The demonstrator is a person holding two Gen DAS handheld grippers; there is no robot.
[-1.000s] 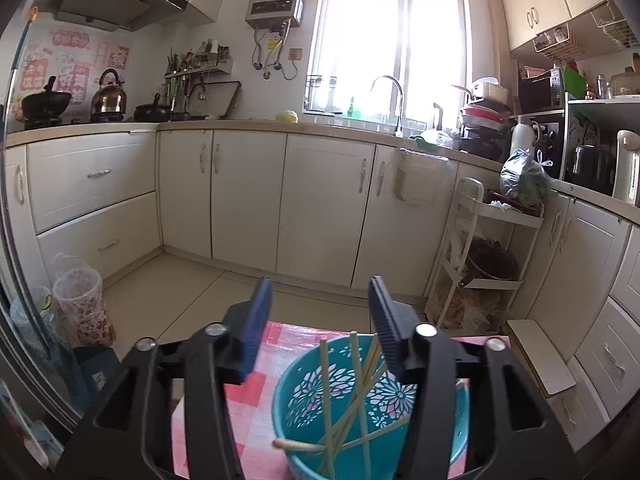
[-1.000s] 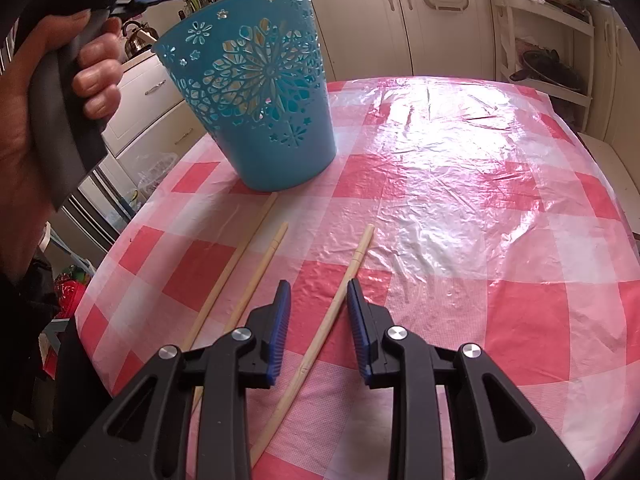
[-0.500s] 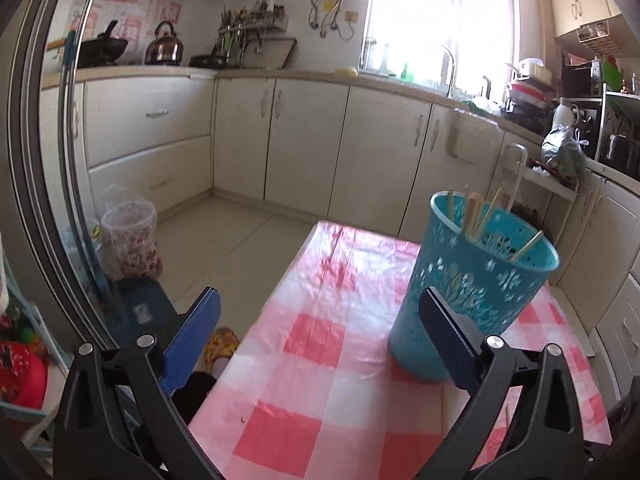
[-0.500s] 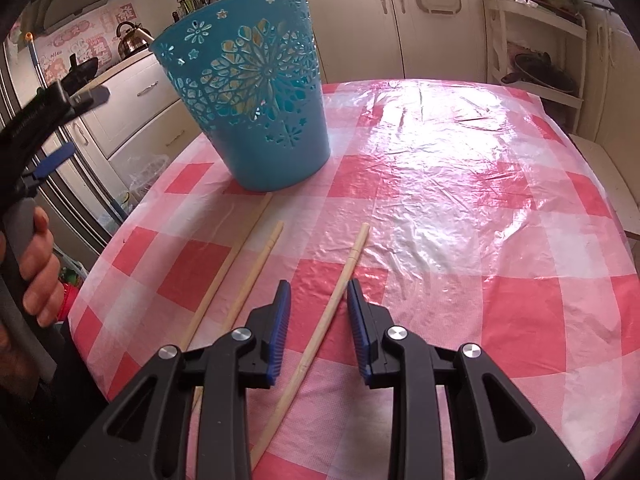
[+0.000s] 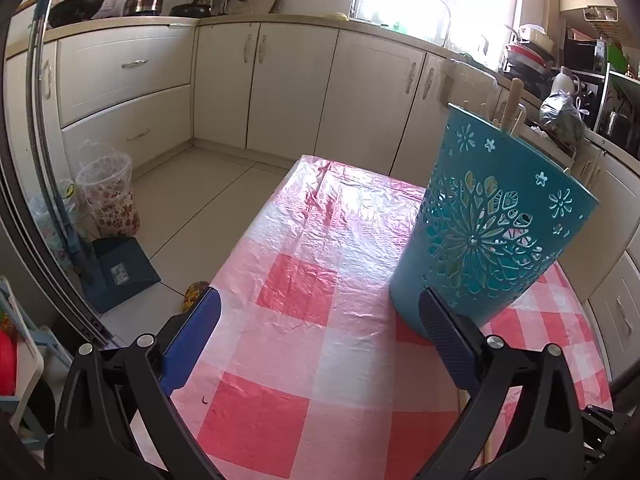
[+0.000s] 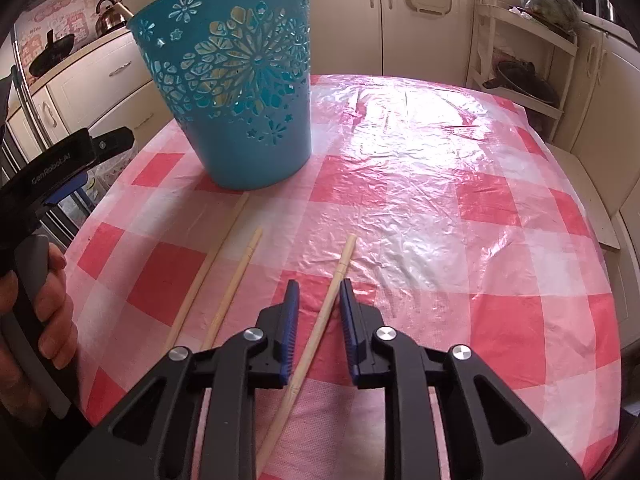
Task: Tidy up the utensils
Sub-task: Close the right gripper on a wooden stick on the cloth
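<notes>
A teal cut-out basket (image 5: 492,232) stands on the red-and-white checked tablecloth (image 5: 304,296), with several wooden chopsticks (image 5: 512,100) poking over its rim. My left gripper (image 5: 318,304) hangs wide open and holds nothing, low over the cloth just left of the basket. In the right wrist view, three chopsticks lie in front of the basket (image 6: 240,92). My right gripper (image 6: 319,286) straddles the rightmost chopstick (image 6: 340,264). Its jaws are closing, and a thin gap still shows on each side of the stick. The other two chopsticks (image 6: 236,292) (image 6: 208,264) lie to its left.
A person's hand (image 6: 48,300) grips the left tool's handle at the table's left edge. Cream cabinets (image 5: 280,80) line the walls, and a white trolley rack (image 6: 520,60) stands beyond the table. A lined bin (image 5: 108,196) and a dark dustpan (image 5: 116,272) sit on the floor.
My left gripper came down from above the basket to its left side and spread wide. My right gripper's jaws narrowed around the rightmost chopstick, which has not moved.
</notes>
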